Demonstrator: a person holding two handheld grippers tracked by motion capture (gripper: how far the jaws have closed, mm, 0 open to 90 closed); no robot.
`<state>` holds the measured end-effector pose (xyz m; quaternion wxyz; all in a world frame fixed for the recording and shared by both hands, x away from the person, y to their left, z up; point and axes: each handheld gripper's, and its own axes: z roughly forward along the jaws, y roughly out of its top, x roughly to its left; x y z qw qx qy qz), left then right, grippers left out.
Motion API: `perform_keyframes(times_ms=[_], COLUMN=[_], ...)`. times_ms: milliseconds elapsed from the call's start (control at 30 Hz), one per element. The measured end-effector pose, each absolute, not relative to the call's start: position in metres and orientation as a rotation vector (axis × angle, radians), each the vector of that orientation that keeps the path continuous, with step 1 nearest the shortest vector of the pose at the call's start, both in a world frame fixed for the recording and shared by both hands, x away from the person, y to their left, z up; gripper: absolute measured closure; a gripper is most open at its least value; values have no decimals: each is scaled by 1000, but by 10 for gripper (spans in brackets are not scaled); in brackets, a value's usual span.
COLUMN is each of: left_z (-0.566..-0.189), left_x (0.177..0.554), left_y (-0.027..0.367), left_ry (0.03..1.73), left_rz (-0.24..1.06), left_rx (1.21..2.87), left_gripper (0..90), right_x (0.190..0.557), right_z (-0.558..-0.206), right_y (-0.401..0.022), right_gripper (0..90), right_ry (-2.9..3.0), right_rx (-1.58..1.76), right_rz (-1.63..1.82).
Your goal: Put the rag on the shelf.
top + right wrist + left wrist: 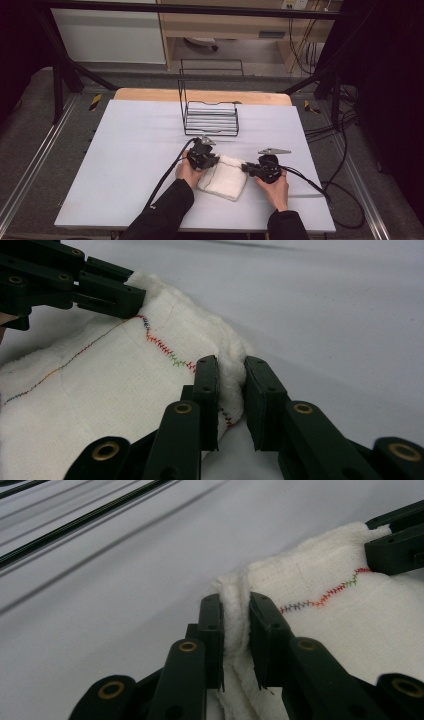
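Observation:
A white folded cloth (225, 178) with a multicoloured zigzag stitch line (325, 596) lies on the table's near middle. My left gripper (214, 161) holds its far left corner, jaws pinching a thick fold of the cloth (235, 620). My right gripper (246, 167) holds the far right corner, jaws closed on the cloth edge (231, 380). In the left gripper view the other gripper (397, 542) shows at the cloth's far corner. The right gripper view shows the left gripper (75, 282) at the upper left of the cloth (100, 390).
A black wire rack (210, 112) stands on the white table (125, 165) just beyond the grippers. Black cables (320, 187) trail off to the right and to the front. Wooden furniture and a dark frame lie beyond the table.

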<state>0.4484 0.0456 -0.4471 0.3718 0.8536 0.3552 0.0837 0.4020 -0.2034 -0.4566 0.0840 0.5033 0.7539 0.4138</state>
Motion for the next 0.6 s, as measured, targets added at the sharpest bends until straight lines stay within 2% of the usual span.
perform_keyframes(times_ms=[200, 600], left_z=[-448, -441], left_x=[452, 446], left_y=[50, 61], left_ry=[927, 915], left_rz=[157, 159], left_rx=[2162, 2087], left_gripper=[782, 798], right_x=[402, 395], right_z=[-455, -443], right_y=[-204, -202], right_gripper=[817, 826], right_ry=[2251, 2224], right_rx=[1491, 1424], right_rz=[1240, 1288])
